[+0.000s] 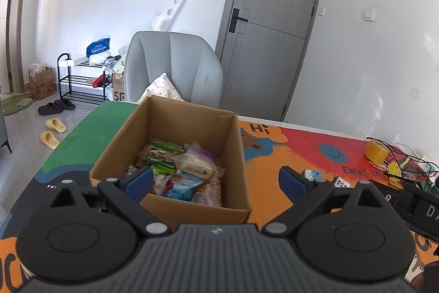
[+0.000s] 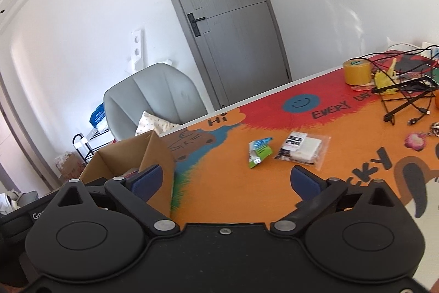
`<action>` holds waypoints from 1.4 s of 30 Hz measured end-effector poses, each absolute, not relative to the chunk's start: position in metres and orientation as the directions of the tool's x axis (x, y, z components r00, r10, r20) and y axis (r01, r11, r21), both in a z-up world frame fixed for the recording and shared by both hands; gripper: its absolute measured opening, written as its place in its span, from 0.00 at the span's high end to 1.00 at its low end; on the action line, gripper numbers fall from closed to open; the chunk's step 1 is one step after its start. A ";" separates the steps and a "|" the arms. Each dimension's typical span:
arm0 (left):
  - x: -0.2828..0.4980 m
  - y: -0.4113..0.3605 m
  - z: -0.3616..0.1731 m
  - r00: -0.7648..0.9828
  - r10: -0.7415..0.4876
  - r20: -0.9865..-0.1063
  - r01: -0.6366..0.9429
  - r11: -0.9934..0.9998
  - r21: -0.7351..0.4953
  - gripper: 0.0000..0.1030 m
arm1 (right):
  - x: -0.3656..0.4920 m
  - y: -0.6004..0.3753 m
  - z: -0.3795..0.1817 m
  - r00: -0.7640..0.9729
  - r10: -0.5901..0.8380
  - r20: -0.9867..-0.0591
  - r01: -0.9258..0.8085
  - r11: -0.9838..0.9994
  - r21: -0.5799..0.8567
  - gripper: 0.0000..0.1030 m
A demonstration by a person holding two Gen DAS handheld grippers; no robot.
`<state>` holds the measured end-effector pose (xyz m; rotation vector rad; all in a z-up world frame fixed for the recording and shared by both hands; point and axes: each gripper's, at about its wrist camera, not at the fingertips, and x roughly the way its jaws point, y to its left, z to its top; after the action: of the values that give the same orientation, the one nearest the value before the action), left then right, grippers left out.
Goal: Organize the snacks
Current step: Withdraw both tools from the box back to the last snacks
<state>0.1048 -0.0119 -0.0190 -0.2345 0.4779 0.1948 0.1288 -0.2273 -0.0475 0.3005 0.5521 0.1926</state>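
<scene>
Left tool [image 1: 216,179]: released, jaws spread wide, nothing between the pads. It hangs over the near edge of the cardboard box [image 1: 192,206], which stands open on the worktop [image 1: 290,155]. Snack packets [image 1: 178,172] lie piled inside the box, directly ahead of this tool.

Right tool [image 2: 227,177]: released, jaws wide, nothing gripped. The box corner sits just beside its left finger. Ahead and slightly right, on the worktop, lie a green packet [image 2: 259,149] and a clear-wrapped white packet [image 2: 303,149], close together, apart from the tool. A yellow tape roll [image 2: 356,72] stands farther off to the right.
</scene>
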 end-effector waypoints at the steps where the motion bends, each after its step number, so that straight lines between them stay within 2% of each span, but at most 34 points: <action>1: 0.105 -0.015 -0.019 0.872 0.124 -0.474 -0.232 0.957 -0.176 0.06 | 0.128 -0.231 -0.048 0.837 0.253 -0.484 -0.092 0.939 0.332 0.01; 27: 0.146 -0.095 -0.043 0.856 0.020 -0.516 -0.104 0.985 -0.136 0.05 | 0.144 -0.316 -0.082 0.834 0.169 -0.526 0.052 0.924 0.379 0.00; 42: 0.189 -0.109 -0.054 0.832 0.015 -0.554 -0.106 0.986 -0.132 0.05 | 0.184 -0.324 -0.095 0.805 0.184 -0.564 0.067 0.916 0.395 0.02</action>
<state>0.1885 -0.1091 -0.0536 -0.1596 0.5850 0.0645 0.1841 -0.3245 -0.0950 0.4145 0.6370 0.0646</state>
